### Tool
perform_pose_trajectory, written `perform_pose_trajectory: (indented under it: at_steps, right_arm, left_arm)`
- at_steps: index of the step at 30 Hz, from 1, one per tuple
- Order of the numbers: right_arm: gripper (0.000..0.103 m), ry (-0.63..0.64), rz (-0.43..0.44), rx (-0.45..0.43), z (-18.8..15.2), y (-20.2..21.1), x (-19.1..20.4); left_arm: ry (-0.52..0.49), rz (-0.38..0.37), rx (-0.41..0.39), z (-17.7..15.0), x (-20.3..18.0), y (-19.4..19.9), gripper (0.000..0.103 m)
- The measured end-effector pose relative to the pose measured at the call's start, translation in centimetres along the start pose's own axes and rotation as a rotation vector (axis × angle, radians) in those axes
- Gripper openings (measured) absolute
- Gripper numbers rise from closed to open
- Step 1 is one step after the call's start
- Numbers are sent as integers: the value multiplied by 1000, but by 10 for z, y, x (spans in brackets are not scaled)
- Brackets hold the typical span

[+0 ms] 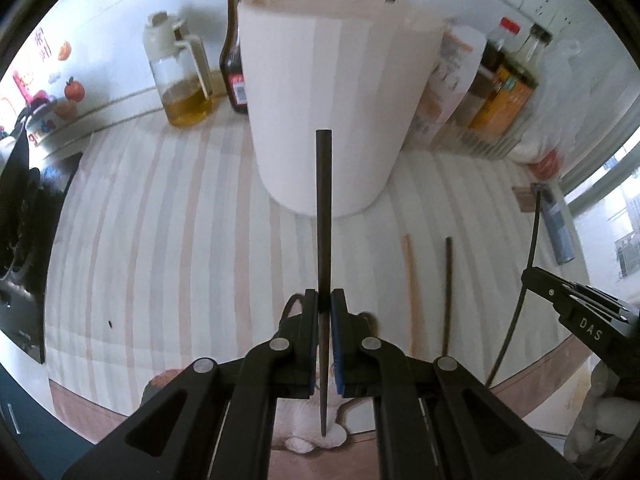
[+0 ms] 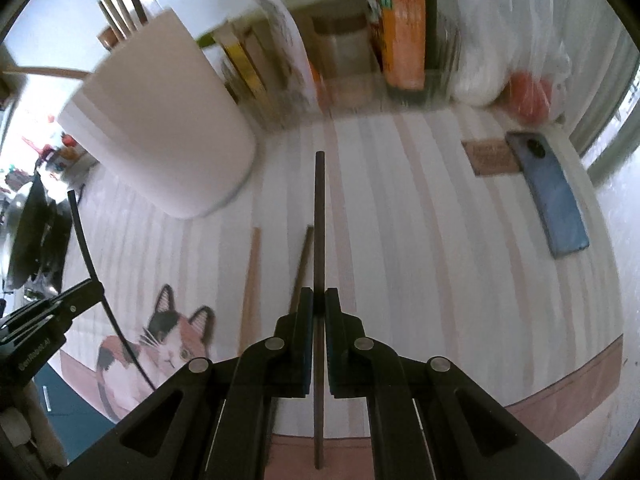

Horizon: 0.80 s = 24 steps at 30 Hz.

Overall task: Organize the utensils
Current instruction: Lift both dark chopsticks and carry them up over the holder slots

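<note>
Left gripper [image 1: 325, 300] and right gripper [image 2: 319, 300] each clench 1 dark chopstick [image 1: 323, 216] near tall white cylindrical holder [image 1: 332, 100]; 2 chopsticks [image 1: 414, 292] lie beside it.

Striped mat [image 1: 160, 220]: holder [image 1: 332, 92], 2 chopsticks [image 1: 414, 300], phone [image 2: 554, 204]

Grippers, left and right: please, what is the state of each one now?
Left gripper: closed on a dark chopstick.
Right gripper: closed on another dark chopstick.

Black left gripper [image 1: 324, 300] clamps a dark tapered chopstick [image 1: 323, 208] before a tall white cylindrical holder [image 1: 332, 92]; two loose chopsticks [image 1: 447, 292] lie on the striped mat [image 1: 160, 208].
</note>
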State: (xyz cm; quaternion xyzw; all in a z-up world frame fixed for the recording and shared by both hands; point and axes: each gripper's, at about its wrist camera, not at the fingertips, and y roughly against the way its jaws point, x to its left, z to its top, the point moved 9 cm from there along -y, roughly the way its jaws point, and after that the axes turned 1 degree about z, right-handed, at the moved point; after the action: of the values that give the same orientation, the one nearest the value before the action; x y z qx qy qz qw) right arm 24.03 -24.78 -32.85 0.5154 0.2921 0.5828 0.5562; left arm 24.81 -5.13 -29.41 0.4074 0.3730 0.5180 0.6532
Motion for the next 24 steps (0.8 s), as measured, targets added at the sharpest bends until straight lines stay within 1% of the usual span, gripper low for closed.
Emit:
perform_pose_trajectory:
  at_steps: [4,15,24]
  right_arm:
    - [5,18,9,-59,20,2,9]
    - [5,48,24,-242,64,48,25]
    - [5,63,63,-331,102,89,41]
  left_arm:
    - [-4,-11,-36,13,-5,10,4]
    - [-32,-17,-167,56,-19,50,3]
    - [-28,-63,-264,93,-30,94,3]
